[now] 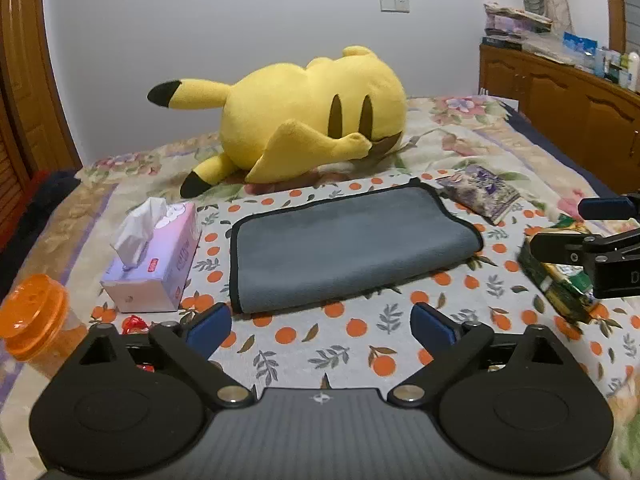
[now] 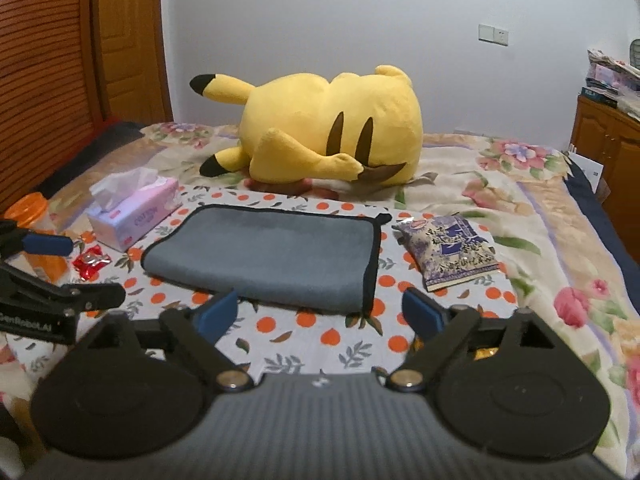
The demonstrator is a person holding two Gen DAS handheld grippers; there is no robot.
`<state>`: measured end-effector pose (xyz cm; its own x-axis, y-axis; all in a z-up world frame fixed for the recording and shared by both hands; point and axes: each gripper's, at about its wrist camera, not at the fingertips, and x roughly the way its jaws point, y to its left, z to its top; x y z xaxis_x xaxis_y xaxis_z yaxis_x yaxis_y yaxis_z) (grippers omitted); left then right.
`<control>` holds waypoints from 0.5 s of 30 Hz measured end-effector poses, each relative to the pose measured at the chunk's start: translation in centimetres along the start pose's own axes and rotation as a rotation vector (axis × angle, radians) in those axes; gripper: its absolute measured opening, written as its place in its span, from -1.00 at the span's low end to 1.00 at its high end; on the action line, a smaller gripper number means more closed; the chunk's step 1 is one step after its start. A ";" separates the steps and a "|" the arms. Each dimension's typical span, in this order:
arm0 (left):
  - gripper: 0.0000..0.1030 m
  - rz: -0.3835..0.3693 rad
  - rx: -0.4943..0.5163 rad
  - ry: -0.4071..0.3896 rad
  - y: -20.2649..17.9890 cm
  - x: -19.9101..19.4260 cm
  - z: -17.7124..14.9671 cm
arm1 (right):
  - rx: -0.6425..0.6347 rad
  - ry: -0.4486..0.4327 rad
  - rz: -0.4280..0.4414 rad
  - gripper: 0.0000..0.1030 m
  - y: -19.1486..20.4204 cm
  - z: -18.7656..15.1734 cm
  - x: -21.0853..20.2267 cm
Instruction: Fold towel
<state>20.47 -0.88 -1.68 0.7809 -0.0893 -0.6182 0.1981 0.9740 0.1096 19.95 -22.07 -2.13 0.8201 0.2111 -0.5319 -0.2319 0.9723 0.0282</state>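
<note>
Nearest the lens in each wrist view, the gripper's own black body fills the bottom edge and hides the bedding just below it. The left gripper (image 1: pixel 320 322) hovers low over the orange-print cloth (image 1: pixel 360 344) with its blue-padded fingers spread wide and nothing between them; the right gripper (image 2: pixel 320 312) is posed the same way, fingers apart and empty, just short of the towel's near edge. In the left view the right gripper enters from the right border, cut off by the frame, above a green packet (image 1: pixel 560 284) it partly covers, so the packet's print is unreadable. A small red wrapper (image 2: pixel 91 261) lies near the left fingers and is mostly hidden in the left view. The grey towel (image 1: pixel 348 244) lies folded flat on the cloth, centred ahead of both grippers, black trim along its edges. Left of it stands a pink tissue box (image 1: pixel 156 256) with a white tissue pulled up through its slot; further left an orange-lidded jar (image 1: pixel 34 320) is cut by the frame, contents unclear. Right of the towel lies a purple snack bag (image 2: pixel 450 252). Beyond, a yellow plush toy (image 1: pixel 304 116) lies on the floral bedspread (image 1: pixel 500 148), its face turned away.
</note>
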 end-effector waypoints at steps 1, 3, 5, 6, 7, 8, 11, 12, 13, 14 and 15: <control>0.93 -0.002 0.003 -0.002 -0.2 -0.5 -0.1 | 0.002 -0.003 -0.002 0.77 0.0 -0.1 -0.5; 0.95 -0.006 0.004 -0.002 -0.5 -1.4 -0.2 | 0.011 -0.005 -0.005 0.82 -0.1 -0.3 -1.3; 0.95 -0.011 -0.003 0.000 -0.7 -2.5 -0.4 | 0.022 -0.008 -0.009 0.90 -0.1 -0.4 -2.2; 0.95 -0.015 -0.007 0.000 -0.8 -3.2 -0.5 | 0.027 -0.009 -0.009 0.92 -0.1 -0.4 -2.7; 0.95 -0.018 -0.009 -0.002 -0.9 -3.8 -0.6 | 0.030 -0.010 -0.009 0.93 -0.1 -0.5 -3.2; 0.96 -0.019 -0.009 -0.005 -0.9 -4.4 -0.7 | 0.032 -0.011 -0.008 0.93 -0.1 -0.4 -3.7; 0.97 -0.022 -0.010 -0.012 -1.2 -6.1 -0.8 | 0.028 -0.021 -0.009 1.00 0.0 -0.3 -5.1; 0.97 -0.020 -0.012 -0.015 -1.3 -6.7 -0.9 | 0.026 -0.028 -0.008 1.00 0.1 -0.3 -5.6; 0.98 -0.019 -0.012 -0.017 -1.4 -7.2 -0.9 | 0.026 -0.035 -0.009 1.00 0.1 -0.2 -6.1; 1.00 -0.017 -0.013 -0.022 -1.5 -7.8 -0.9 | 0.029 -0.041 -0.009 1.00 0.1 -0.2 -6.6; 1.00 -0.015 -0.016 -0.028 -1.5 -8.3 -1.0 | 0.033 -0.045 -0.009 1.00 0.0 -0.2 -7.0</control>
<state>13.13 -1.43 2.52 0.7941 -0.1092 -0.5979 0.2005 0.9757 0.0880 14.11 -23.52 1.41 0.8448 0.2060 -0.4939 -0.2079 0.9768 0.0517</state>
